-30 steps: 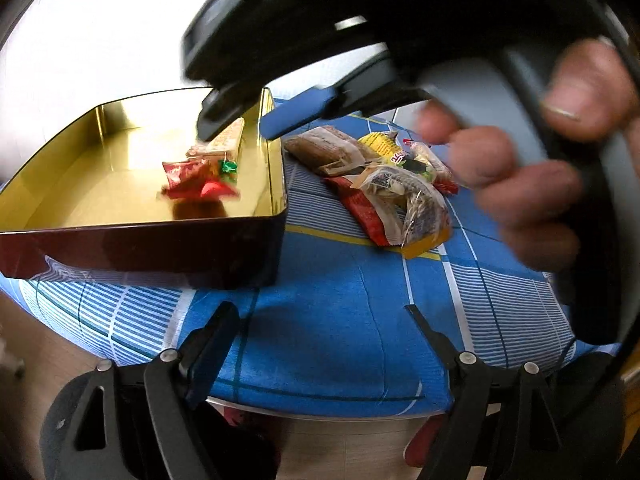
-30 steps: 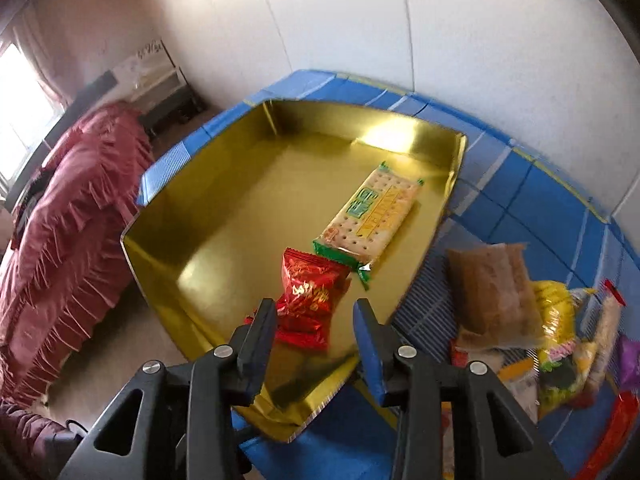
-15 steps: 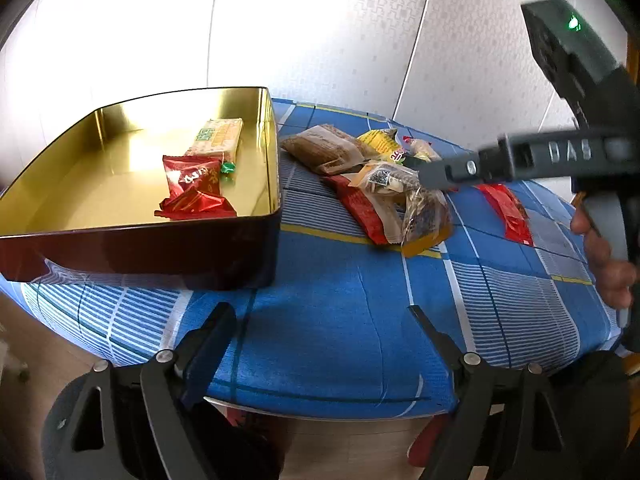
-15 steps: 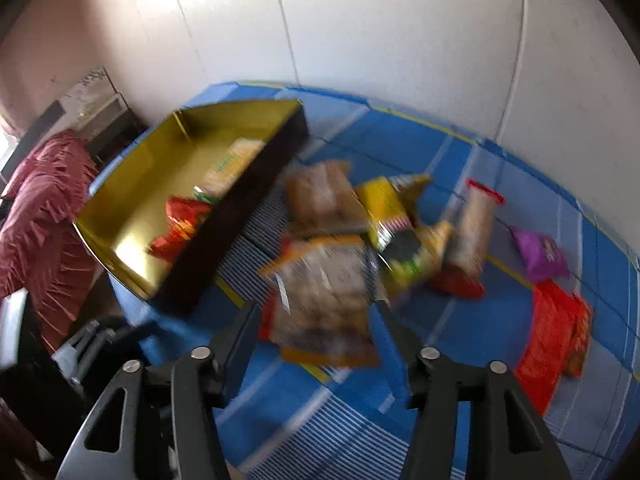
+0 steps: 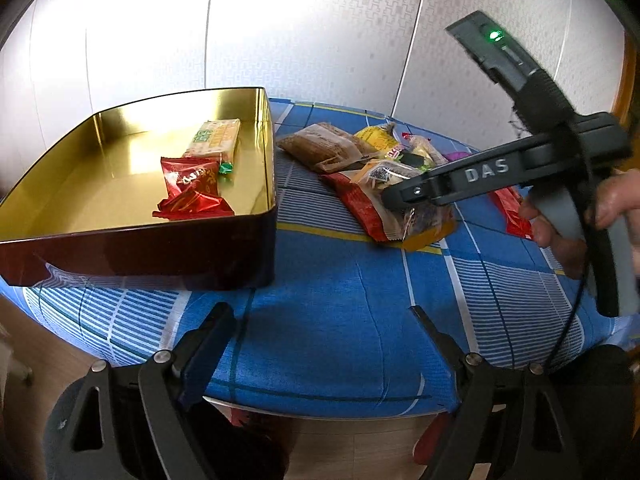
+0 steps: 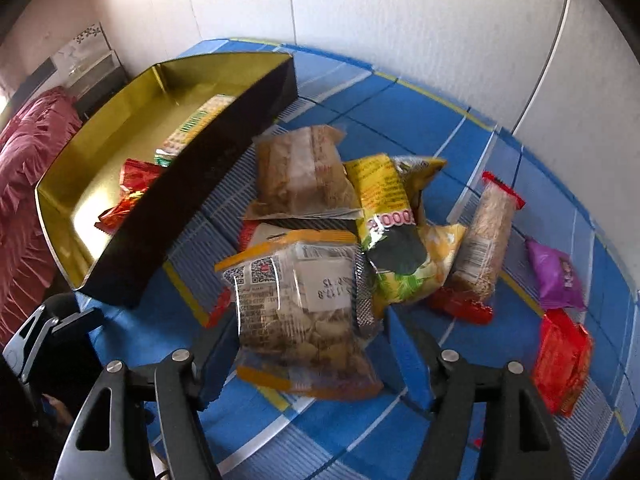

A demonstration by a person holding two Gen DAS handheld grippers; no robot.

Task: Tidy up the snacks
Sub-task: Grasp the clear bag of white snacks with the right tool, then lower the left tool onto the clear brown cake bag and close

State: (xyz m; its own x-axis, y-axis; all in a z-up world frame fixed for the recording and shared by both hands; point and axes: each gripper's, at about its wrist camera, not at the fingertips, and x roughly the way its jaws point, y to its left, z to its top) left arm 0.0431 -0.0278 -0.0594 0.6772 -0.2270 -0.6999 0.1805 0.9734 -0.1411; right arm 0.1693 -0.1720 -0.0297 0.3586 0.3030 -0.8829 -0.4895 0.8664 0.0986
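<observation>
From your right wrist view, the dark tin wall [image 6: 208,184] hid part of the red packet [image 6: 130,188] and the cracker pack [image 6: 192,128]. The clear bag [image 6: 296,300] covered a red pack [image 6: 219,306]. The writing was too blurry to read.

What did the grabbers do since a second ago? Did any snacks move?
The right gripper left the tin, where it had dropped the red packet, and swung over to the snack pile. Its jaws are opening around the clear nut bag, not pressing on it yet. The left gripper stayed put, open and empty. The cracker pack and the pile haven't moved.
</observation>
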